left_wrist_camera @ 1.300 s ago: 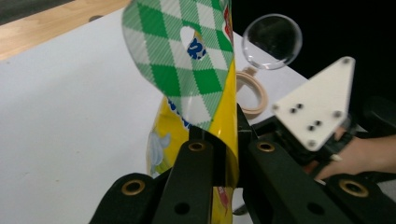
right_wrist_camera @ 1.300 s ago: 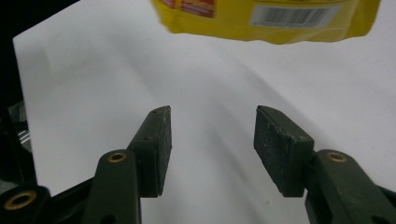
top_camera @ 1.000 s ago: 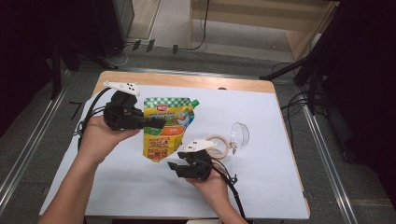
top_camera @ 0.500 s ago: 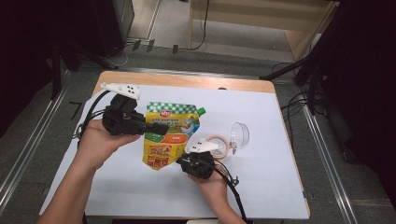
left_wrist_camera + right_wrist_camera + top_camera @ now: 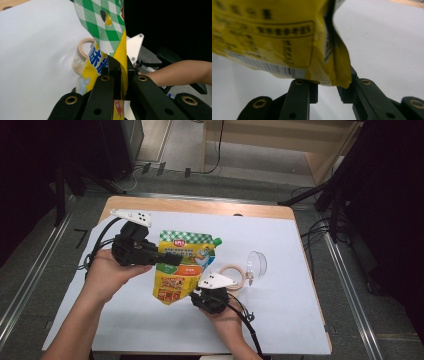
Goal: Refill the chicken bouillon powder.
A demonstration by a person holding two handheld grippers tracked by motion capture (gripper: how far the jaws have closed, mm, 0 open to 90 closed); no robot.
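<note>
Two grippers work on one yellow plastic spouted pouch with a green-checked top (image 5: 182, 265), which is held up off the white-covered table (image 5: 300, 320) rather than lying on it; the left gripper (image 5: 172, 259) is pressed together on the pouch's side edge, its jaws pinching the flat seam just below the checked band, as the left gripper view (image 5: 117, 72) shows plainly; the right gripper (image 5: 196, 296) sits at the pouch's bottom corner, where its jaws have just been closing, with a slight opening again at the last; in the right gripper view (image 5: 327, 96) the corner hangs between the pads, though a gap remains at the left pad, so I judge this grip unfinished. Done so far, by my reading: the pouch is lifted and steadied; left to do: secure the bottom corner. Just beside the right hand a clear glass jar on its side (image 5: 250, 268) with a wooden ring mouth lies untouched.
</note>
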